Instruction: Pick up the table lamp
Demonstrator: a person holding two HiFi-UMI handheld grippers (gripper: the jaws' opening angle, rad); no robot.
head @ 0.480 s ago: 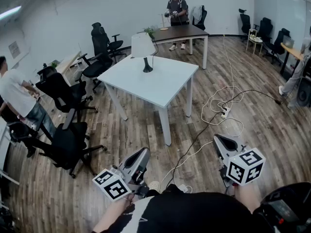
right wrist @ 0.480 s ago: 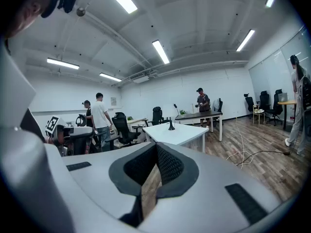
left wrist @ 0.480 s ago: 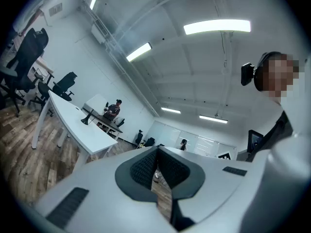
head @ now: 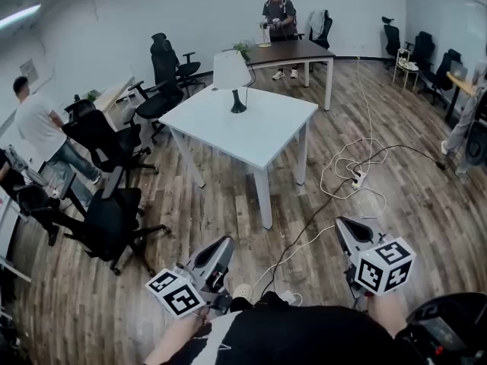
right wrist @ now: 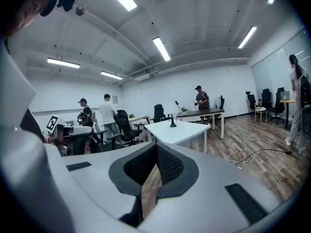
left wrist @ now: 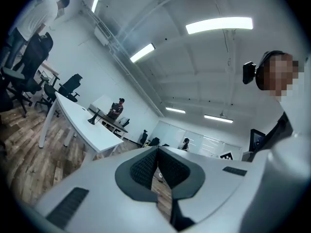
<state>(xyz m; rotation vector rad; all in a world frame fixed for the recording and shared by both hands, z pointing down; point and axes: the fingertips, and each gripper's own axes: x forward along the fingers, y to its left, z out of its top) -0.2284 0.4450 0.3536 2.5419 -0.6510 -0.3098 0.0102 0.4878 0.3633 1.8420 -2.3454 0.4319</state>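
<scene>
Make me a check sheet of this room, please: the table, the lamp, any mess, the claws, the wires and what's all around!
Surface: white table, top bare apart from the lamp.
Job's things: table lamp, upright near the table's far edge, not picked up.
Clutter: nothing seen on the white table.
Grippers: left claw and right claw both shut and empty, held low over the floor, short of the table.
Cables: cables looped on the floor right of the table, with a power strip.
Surroundings: black office chairs left of the table; brown table behind it, a person standing there; another person at far left.
</scene>
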